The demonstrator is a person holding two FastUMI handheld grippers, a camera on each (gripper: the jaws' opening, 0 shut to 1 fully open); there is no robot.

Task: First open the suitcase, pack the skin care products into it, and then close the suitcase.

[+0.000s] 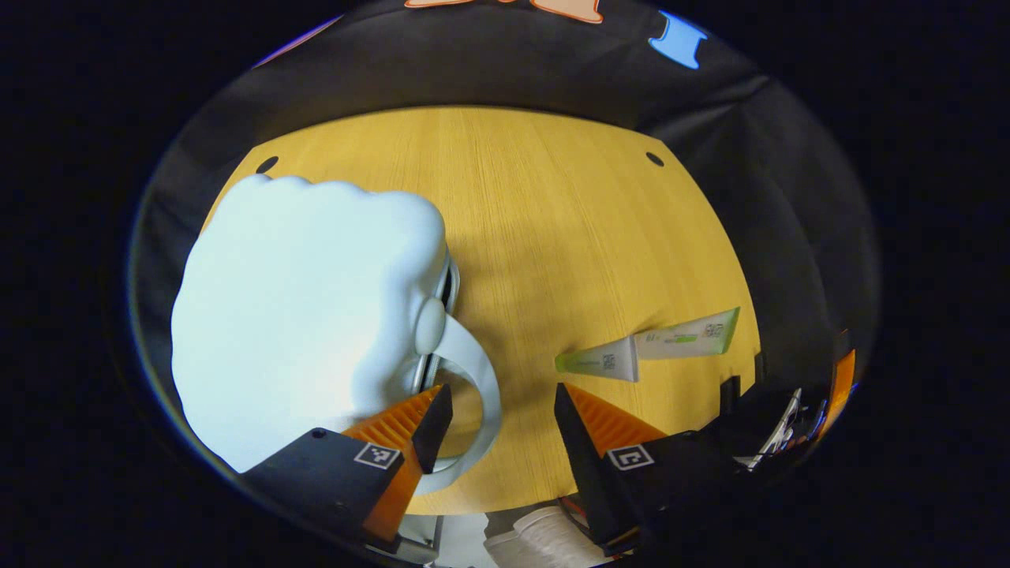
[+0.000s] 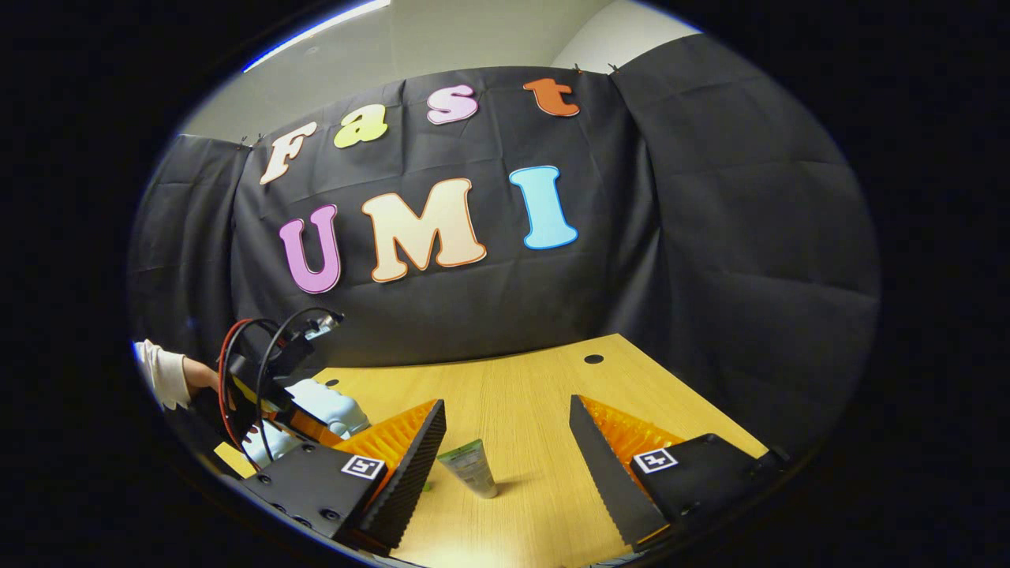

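Suitcase (image 1: 308, 315) lies shut just left of the open, empty left tongs (image 1: 497, 418), its handle (image 1: 473, 394) between them; right tongs (image 2: 505, 442) gape empty.

Wooden table (image 1: 552, 205) — suitcase (image 1: 308, 315) (closed), tube (image 1: 651, 347)
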